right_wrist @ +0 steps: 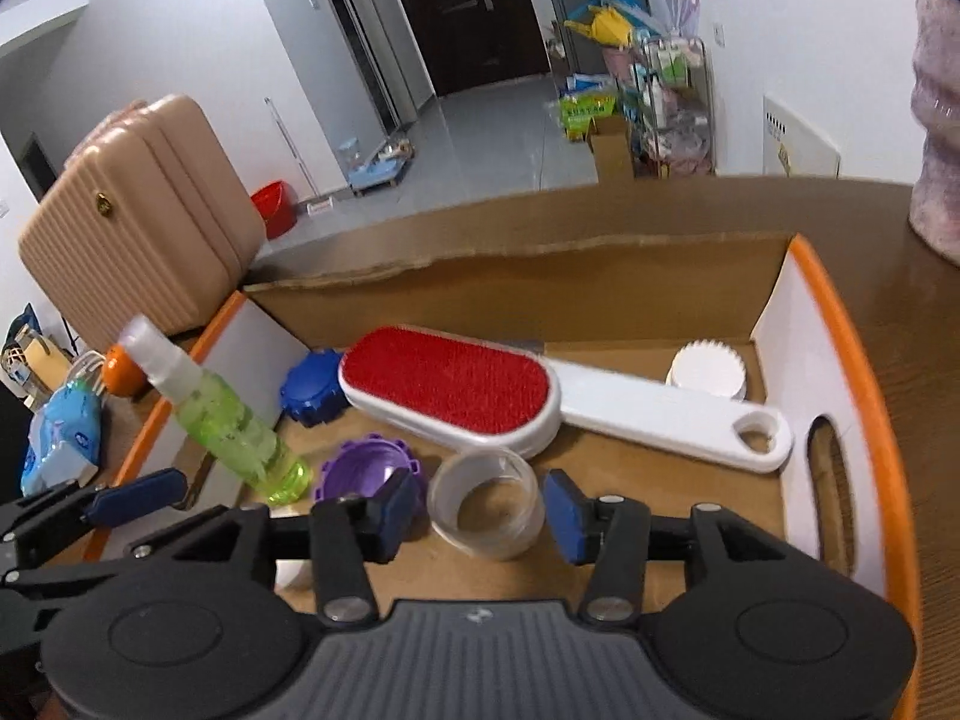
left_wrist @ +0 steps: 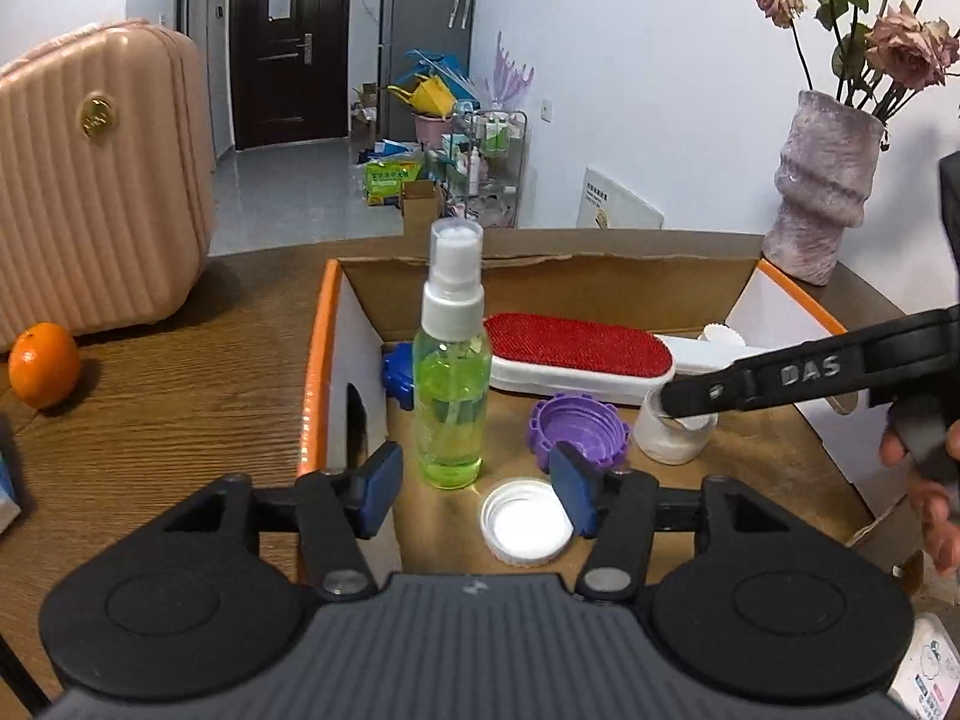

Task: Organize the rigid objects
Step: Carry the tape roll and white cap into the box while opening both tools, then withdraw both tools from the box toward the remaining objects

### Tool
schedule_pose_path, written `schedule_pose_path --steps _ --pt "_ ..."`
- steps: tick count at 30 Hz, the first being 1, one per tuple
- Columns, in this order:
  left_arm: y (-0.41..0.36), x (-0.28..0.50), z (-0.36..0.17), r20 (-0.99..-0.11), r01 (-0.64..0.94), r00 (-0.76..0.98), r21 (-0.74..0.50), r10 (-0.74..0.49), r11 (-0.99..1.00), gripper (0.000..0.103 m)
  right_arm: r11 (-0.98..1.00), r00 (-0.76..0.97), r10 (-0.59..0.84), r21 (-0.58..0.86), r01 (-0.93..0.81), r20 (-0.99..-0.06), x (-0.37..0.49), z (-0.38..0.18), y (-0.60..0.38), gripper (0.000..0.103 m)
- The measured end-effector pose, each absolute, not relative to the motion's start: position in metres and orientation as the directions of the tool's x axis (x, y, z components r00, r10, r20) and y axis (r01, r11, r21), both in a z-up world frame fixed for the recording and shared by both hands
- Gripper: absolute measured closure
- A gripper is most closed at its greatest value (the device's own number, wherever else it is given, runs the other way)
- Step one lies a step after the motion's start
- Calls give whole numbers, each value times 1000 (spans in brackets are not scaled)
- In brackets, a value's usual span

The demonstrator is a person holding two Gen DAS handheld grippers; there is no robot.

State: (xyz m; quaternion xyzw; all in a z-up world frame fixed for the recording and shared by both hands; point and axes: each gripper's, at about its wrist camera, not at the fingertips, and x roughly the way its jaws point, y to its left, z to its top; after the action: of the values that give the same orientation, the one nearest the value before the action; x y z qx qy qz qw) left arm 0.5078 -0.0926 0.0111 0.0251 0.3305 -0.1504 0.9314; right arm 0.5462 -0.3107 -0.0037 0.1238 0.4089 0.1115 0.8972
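A cardboard box (left_wrist: 540, 252) with orange rims holds a green spray bottle (left_wrist: 451, 396), a red lint brush (left_wrist: 576, 348), a purple cap (left_wrist: 579, 426), a blue cap (left_wrist: 399, 375), a white lid (left_wrist: 525, 522) and a small clear jar (left_wrist: 675, 438). My left gripper (left_wrist: 474, 495) is open, just behind the upright bottle, with nothing held. My right gripper (right_wrist: 480, 513) is open with the clear jar (right_wrist: 486, 501) standing between its pads, not clamped. The brush (right_wrist: 450, 387), bottle (right_wrist: 228, 420), purple cap (right_wrist: 366, 468), blue cap (right_wrist: 315, 387) and a white ribbed cap (right_wrist: 708, 369) also show in the right wrist view.
The box sits on a wooden table (left_wrist: 180, 372). An orange (left_wrist: 43, 365) and a pink suitcase (left_wrist: 102, 180) are to the left. A grey vase with dried roses (left_wrist: 825, 186) stands at the back right. A blue tissue pack (right_wrist: 63, 432) lies left of the box.
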Motion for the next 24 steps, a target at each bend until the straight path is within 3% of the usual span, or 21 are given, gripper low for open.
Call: schedule_pose_path --steps 4,14,21,24 --pt "-88 494 31 -600 282 758 -50 -255 958 46 955 681 282 266 -131 -676 532 25 -314 55" --pt "-79 377 104 -438 273 862 -26 -257 962 28 981 842 188 58 -184 -505 389 110 -341 34" --pt "-75 255 116 -298 229 928 -20 -225 973 20 981 899 186 16 -195 -396 272 116 -344 25" --pt "-72 210 107 -275 201 940 -33 -202 979 15 980 935 186 -8 -197 -300 221 108 -335 19"
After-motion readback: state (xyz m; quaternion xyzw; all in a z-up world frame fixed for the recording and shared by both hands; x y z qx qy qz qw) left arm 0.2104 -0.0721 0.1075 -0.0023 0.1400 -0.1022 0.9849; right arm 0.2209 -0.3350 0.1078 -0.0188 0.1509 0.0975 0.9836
